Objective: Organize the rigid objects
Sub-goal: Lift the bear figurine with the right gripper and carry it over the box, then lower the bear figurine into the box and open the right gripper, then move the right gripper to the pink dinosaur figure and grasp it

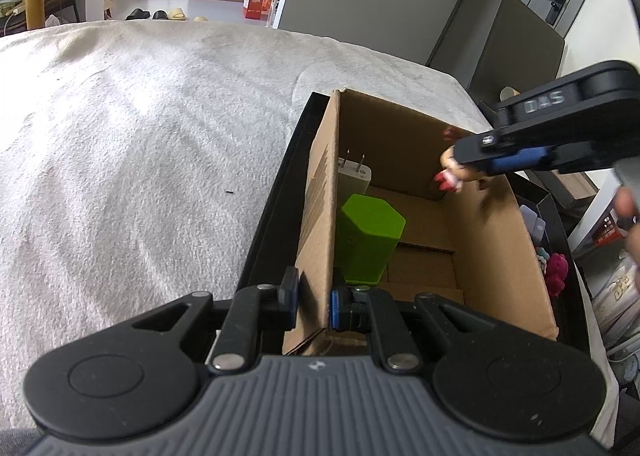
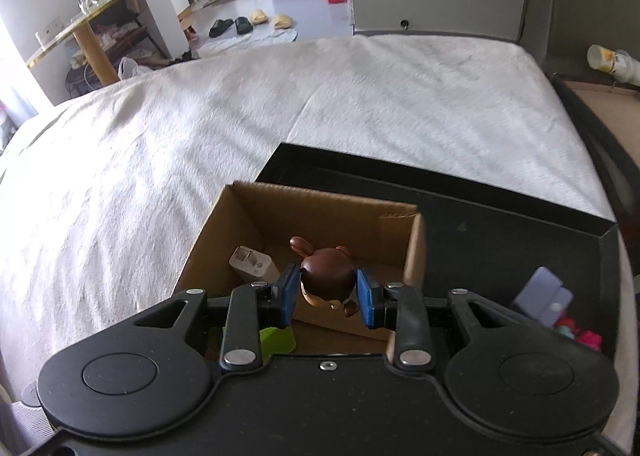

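Your left gripper (image 1: 314,302) pinches the open brown cardboard box's (image 1: 500,240) wall – white plug charger (image 1: 354,176) at 11 o'clock, green hexagonal block (image 1: 368,240) inside; your right gripper (image 2: 328,294) clamps a brown figurine (image 2: 326,276) above.

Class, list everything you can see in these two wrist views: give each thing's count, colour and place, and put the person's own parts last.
cardboard box: one, brown, open-topped, in the black tray
black tray: one, on the white cloth
white cloth: one, covers the surface
green container: one, inside the box by its left wall
white charger: one, prongs up, in the box's far left corner
figurine: one, brown, held above the box
small toys: several, purple, pink and teal, in the tray right of the box
left claw: shut on the box's left wall
right claw: shut on the figurine
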### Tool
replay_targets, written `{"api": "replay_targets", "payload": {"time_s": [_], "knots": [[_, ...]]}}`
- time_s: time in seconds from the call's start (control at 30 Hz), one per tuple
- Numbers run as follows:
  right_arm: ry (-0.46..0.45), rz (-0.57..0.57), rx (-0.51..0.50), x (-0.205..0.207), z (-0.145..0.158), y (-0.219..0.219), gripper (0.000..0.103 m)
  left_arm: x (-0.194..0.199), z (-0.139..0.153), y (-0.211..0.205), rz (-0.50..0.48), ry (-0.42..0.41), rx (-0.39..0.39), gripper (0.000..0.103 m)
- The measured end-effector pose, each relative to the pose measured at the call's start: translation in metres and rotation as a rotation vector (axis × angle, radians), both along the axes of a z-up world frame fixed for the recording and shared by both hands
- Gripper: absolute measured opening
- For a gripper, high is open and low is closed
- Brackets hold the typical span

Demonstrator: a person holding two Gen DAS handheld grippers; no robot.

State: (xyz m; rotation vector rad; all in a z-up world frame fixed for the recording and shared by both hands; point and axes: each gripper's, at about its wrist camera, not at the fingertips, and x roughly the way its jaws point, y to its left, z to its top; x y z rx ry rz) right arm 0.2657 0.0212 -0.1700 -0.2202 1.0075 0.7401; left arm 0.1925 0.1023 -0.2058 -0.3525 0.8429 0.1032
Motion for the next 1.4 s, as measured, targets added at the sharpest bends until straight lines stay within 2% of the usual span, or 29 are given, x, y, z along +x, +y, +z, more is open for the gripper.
{"api": "replay_targets", "payload": {"time_s": [0.2, 0.37, 0.43, 0.5, 0.7, 0.97, 1.4], "knots": [[0.002, 0.005, 0.003, 0.004, -0.012, 0.012, 0.033, 0.0, -0.001, -0.001, -0.005, -0.006, 0.005, 0.012], [0.008, -0.007, 0.016, 0.005, -0.011, 0.006, 0.035, 0.001, 0.0, -0.001, -0.006, -0.005, 0.004, 0.013], [-0.003, -0.005, 0.013, 0.003, -0.008, 0.002, 0.043, 0.001, -0.001, 0.0, -0.002, -0.005, 0.003, 0.013], [-0.02, -0.011, 0.021, 0.0, -0.003, -0.004, 0.057, 0.001, -0.001, -0.001, -0.004, -0.006, 0.006, 0.013], [-0.039, -0.034, 0.037, -0.005, 0.007, -0.019, 0.074, 0.001, 0.0, -0.002, -0.003, -0.005, 0.007, 0.013], [-0.065, -0.094, 0.053, -0.005, 0.014, -0.048, 0.083, 0.0, 0.0, -0.001, 0.006, 0.0, -0.005, 0.013], [-0.071, -0.227, 0.083, 0.002, 0.008, -0.11, 0.089, -0.001, 0.001, -0.006, 0.006, 0.014, 0.033, 0.013]]}}
